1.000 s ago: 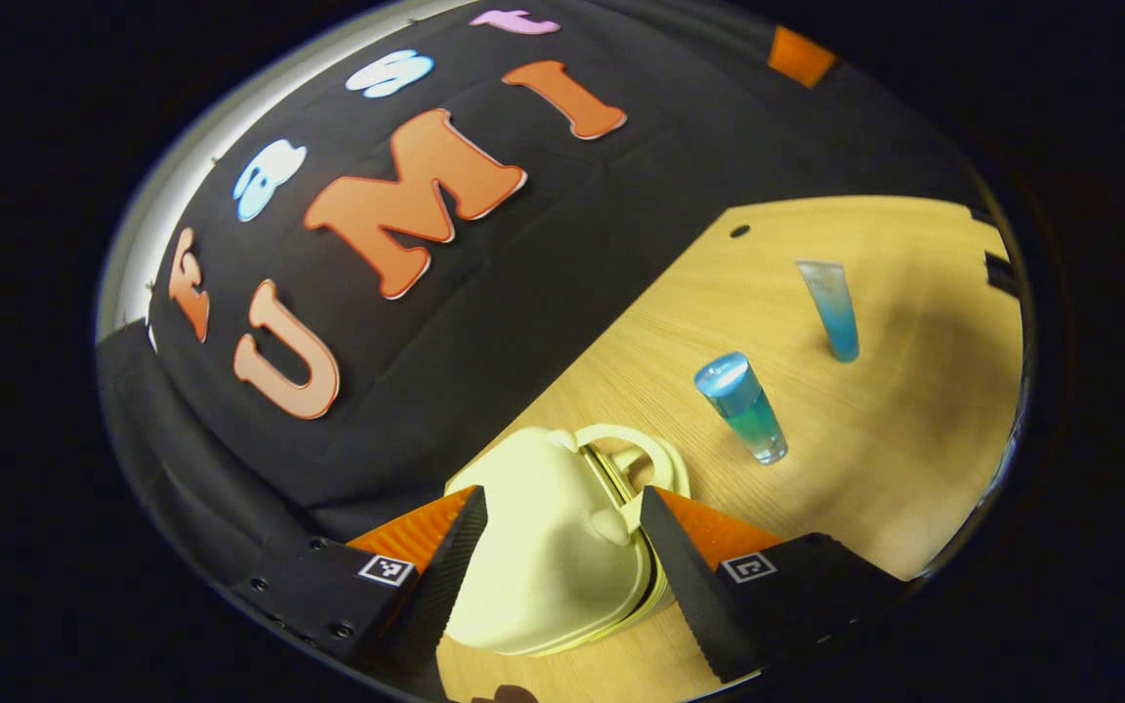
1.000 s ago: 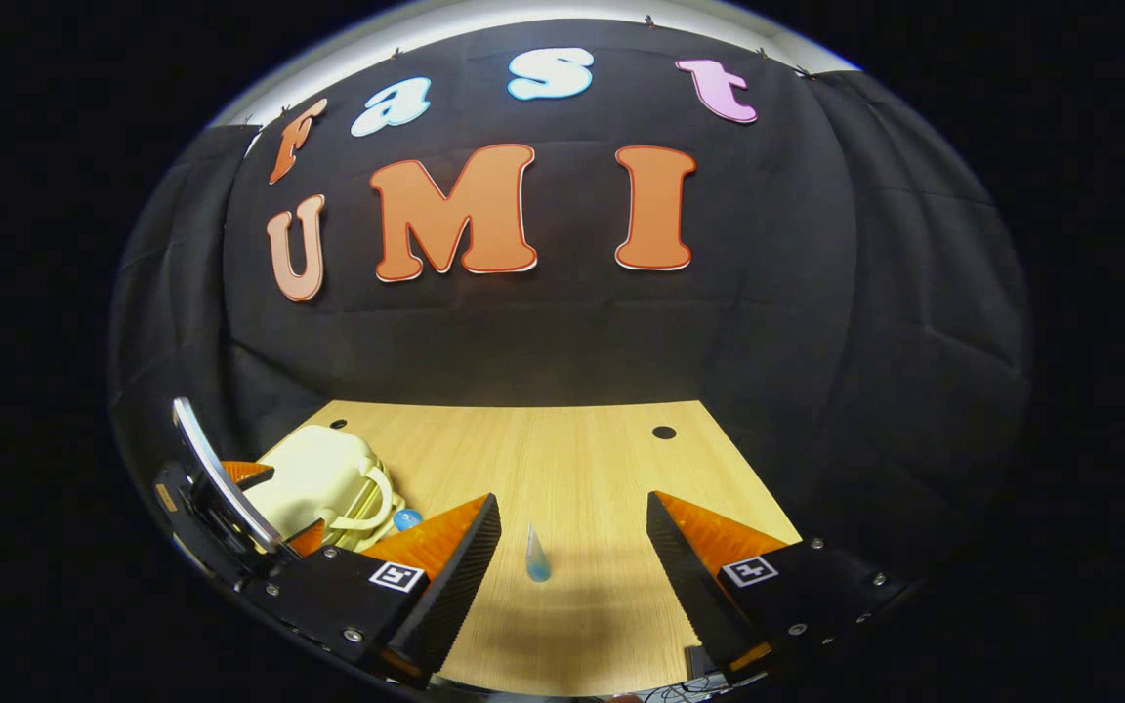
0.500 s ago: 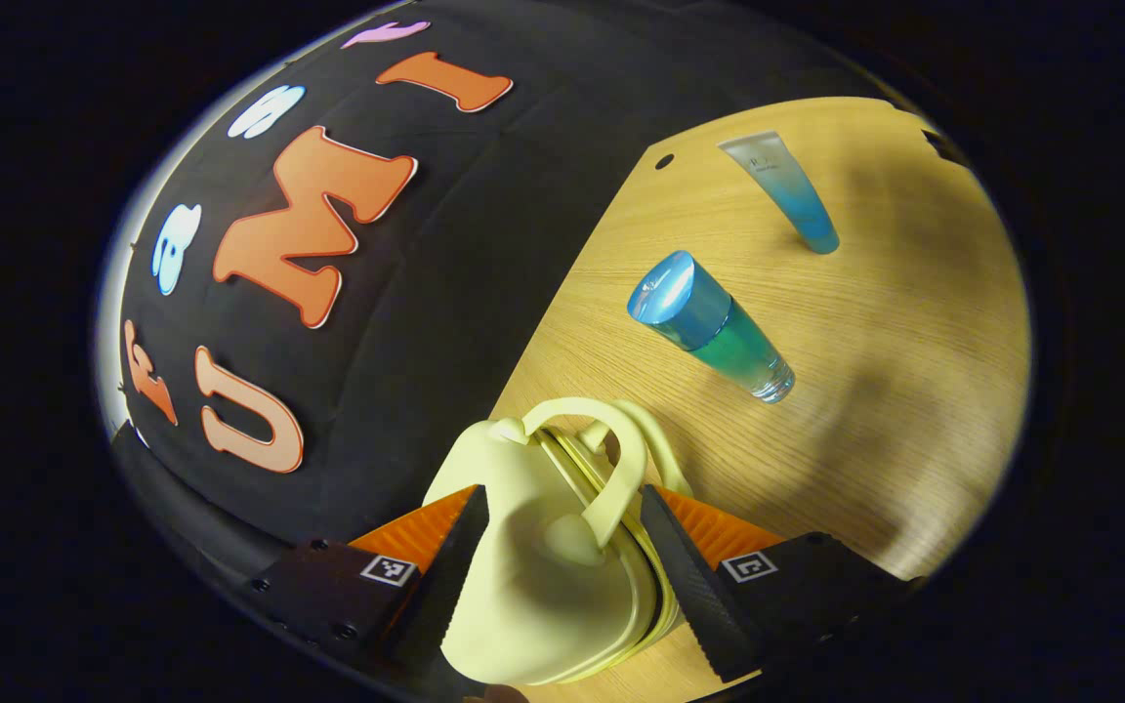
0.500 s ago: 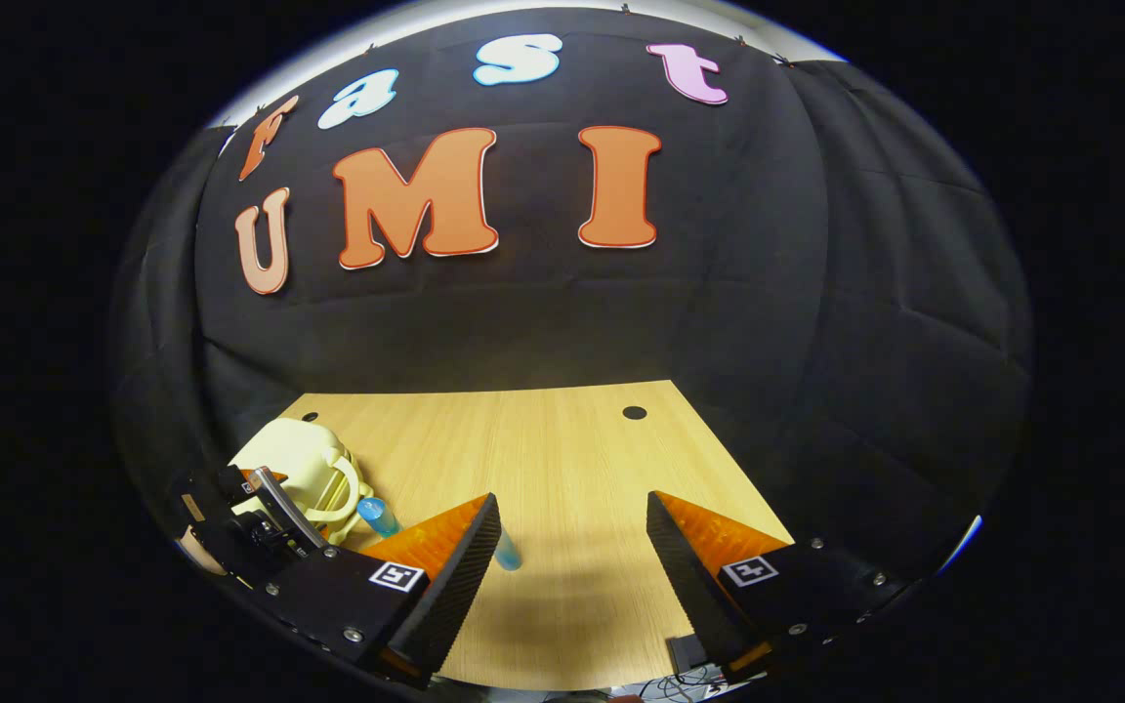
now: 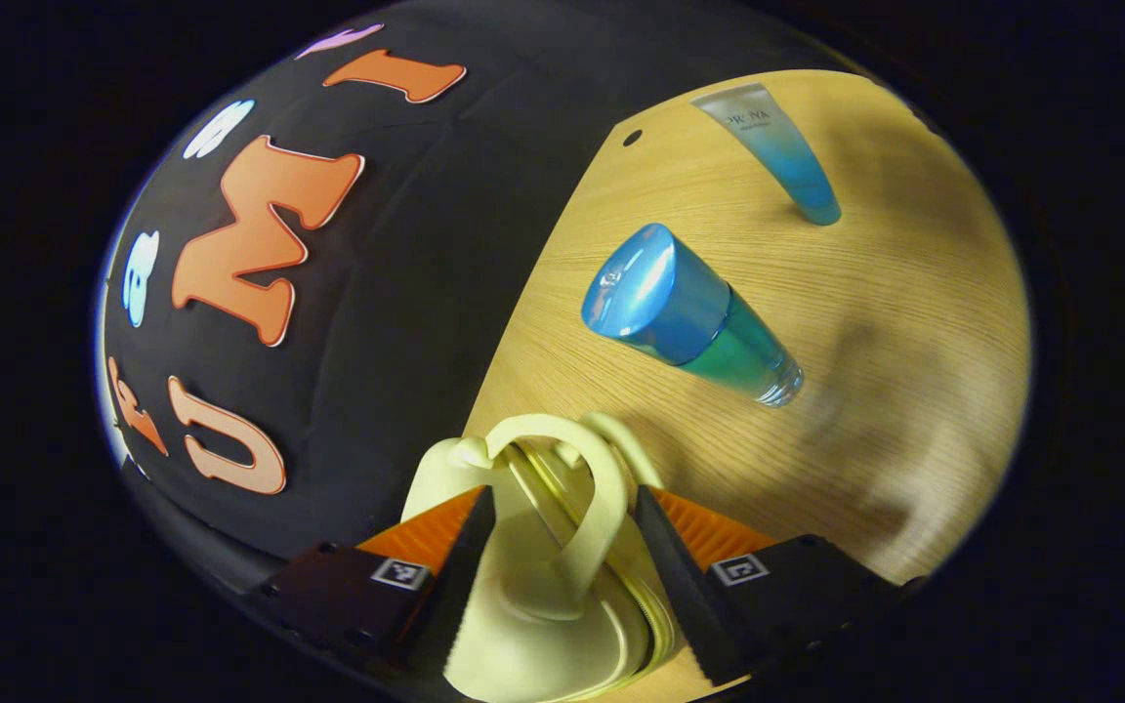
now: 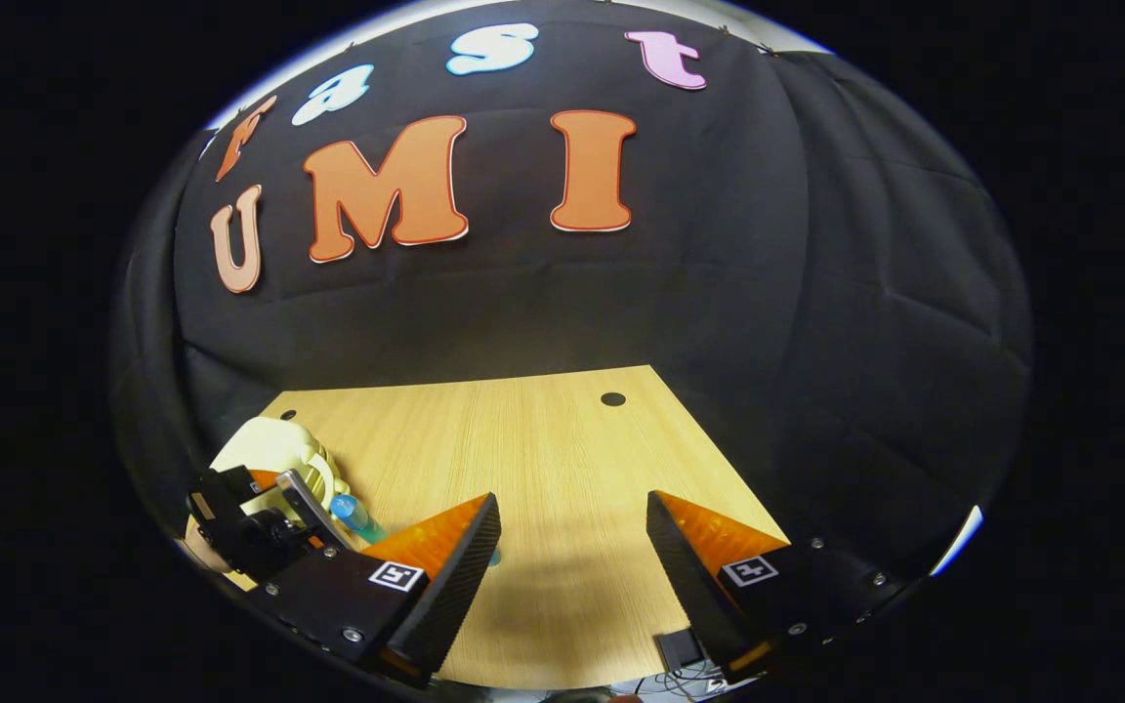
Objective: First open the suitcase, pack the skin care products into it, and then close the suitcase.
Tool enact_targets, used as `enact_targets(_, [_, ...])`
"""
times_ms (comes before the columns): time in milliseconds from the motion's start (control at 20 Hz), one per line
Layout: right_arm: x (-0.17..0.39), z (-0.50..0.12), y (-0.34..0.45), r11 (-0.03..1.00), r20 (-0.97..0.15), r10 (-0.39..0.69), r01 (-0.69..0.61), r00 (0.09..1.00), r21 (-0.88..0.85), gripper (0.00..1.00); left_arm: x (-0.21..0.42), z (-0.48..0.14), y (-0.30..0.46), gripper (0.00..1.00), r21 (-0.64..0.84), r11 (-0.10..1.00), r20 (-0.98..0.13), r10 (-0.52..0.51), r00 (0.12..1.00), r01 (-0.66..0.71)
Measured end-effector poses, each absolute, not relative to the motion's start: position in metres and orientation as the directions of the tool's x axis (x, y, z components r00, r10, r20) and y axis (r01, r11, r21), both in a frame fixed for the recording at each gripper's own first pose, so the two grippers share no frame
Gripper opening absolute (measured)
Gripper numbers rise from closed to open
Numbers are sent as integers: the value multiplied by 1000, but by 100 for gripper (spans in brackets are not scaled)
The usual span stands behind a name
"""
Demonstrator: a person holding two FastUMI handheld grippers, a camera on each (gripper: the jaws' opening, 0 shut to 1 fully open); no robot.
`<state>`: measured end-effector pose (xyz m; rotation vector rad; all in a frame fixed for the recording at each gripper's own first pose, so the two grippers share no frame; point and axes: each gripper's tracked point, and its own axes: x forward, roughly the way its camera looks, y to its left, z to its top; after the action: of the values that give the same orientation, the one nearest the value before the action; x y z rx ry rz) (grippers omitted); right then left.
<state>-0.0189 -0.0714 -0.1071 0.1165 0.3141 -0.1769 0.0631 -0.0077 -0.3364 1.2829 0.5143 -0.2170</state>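
The pale yellow suitcase (image 5: 533,605) sits closed at the table's (image 5: 875,322) edge, at six o'clock in the left gripper view, its handle (image 5: 582,508) arched upward. The left gripper (image 5: 558,576) straddles it, fingers spread either side; whether they press the shell, I cannot tell. At one o'clock from it stands a blue-capped bottle (image 5: 689,327), with a blue tube (image 5: 777,156) beyond. The right gripper (image 6: 572,576) hovers open over bare wood.
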Motion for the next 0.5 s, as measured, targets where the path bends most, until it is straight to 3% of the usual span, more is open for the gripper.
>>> enact_targets(100, [-20,-107,-73,978,-315,-160,195,935,80,95,65,-338,-9,64,858,267,-485,135,864,439])
enact_targets(150, [-20,-108,-73,977,-316,-162,196,935,78,95,65,-339,-7,69,860,260,-485,145,863,440])
enact_targets(200, [-20,-108,-74,977,-318,-163,197,934,78,95,64,-343,-7,46,856,251,-497,155,854,452])
enact_targets(250, [-20,-109,-74,977,-320,-163,198,933,79,95,65,-345,-6,39,859,238,-497,171,851,453])
enact_targets(300, [-20,-108,-74,977,-322,-160,197,933,84,95,64,-340,-10,20,863,228,-491,164,856,452])
enact_targets(350, [-21,-108,-73,977,-322,-156,194,934,89,95,64,-342,-12,12,850,235,-513,167,842,471])
enact_targets(500, [-22,-109,-74,977,-315,-157,193,936,87,95,61,-343,-14,5,808,282,-570,154,807,517])
